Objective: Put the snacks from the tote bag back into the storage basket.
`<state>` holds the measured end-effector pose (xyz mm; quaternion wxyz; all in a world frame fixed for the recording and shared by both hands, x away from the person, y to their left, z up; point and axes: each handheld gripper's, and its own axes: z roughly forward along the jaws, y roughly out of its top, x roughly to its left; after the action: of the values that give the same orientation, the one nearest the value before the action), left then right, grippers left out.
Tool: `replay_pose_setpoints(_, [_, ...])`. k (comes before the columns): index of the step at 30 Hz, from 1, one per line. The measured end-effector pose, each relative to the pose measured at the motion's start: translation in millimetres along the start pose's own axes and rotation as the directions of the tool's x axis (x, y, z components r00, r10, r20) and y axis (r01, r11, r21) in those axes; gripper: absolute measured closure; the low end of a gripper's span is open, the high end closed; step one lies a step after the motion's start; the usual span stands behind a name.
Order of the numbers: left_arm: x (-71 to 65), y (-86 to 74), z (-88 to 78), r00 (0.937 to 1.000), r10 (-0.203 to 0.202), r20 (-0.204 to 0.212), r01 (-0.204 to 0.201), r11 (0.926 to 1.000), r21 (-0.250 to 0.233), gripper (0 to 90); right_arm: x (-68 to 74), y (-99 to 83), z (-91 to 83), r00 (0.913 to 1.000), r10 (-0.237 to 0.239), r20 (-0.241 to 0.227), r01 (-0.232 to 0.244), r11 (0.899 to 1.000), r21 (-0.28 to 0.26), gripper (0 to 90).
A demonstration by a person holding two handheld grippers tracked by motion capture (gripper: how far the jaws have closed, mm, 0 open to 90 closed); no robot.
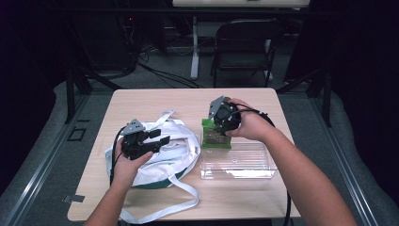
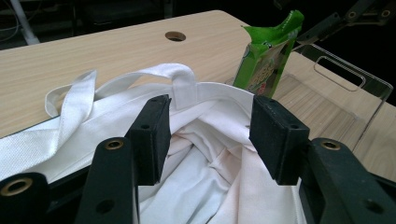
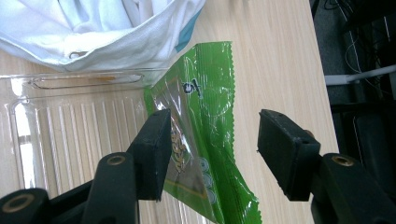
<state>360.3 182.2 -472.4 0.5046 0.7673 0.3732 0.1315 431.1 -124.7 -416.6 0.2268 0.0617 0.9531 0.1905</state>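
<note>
A white tote bag (image 1: 176, 153) lies slumped at the table's left with its mouth gaping. My left gripper (image 1: 157, 136) hovers over that mouth. In the left gripper view the left gripper (image 2: 208, 126) stands open, with the bag's (image 2: 210, 163) rumpled lining below the pads and nothing pressed. A green snack packet (image 1: 215, 137) stands tilted against the far left end of a clear plastic box (image 1: 244, 173). Above it my right gripper (image 1: 225, 126) points down. In the right gripper view the right gripper (image 3: 212, 140) is open, and the packet (image 3: 210, 93) lies between the pads, ungripped.
The bag's long white straps (image 1: 162, 209) trail to the table's front edge. The clear box (image 3: 70, 126) holds nothing but the packet's lower end. A round cable hole (image 2: 175, 35) sits in the tabletop. A black chair (image 1: 244, 44) stands beyond the table.
</note>
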Motion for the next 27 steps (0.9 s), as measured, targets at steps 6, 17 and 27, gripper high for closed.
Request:
replay_pose_setpoints(6, [0.1, -0.2, -0.3, 1.0000, -0.003, -0.004, 0.003, 1.0000, 0.001, 47.9, -0.9, -2.6, -7.2, 1.0000, 0.005, 0.006, -0.005, 1.000, -0.002, 44.6])
replay_pose_setpoints(17, [0.6, -0.8, -1.4, 0.9999, -0.005, -0.009, 0.005, 1.0000, -0.001, 47.8, 0.4, -8.3, -21.3, 0.9995, 0.025, 0.020, -0.024, 0.999, -0.022, 44.0])
replay_pose_setpoints(27, [1.7, -1.0, -2.6, 0.9999, -0.006, -0.012, 0.006, 1.0000, -0.003, 47.8, 3.6, -13.4, -36.0, 0.9981, 0.045, 0.041, -0.044, 0.999, -0.021, 44.0])
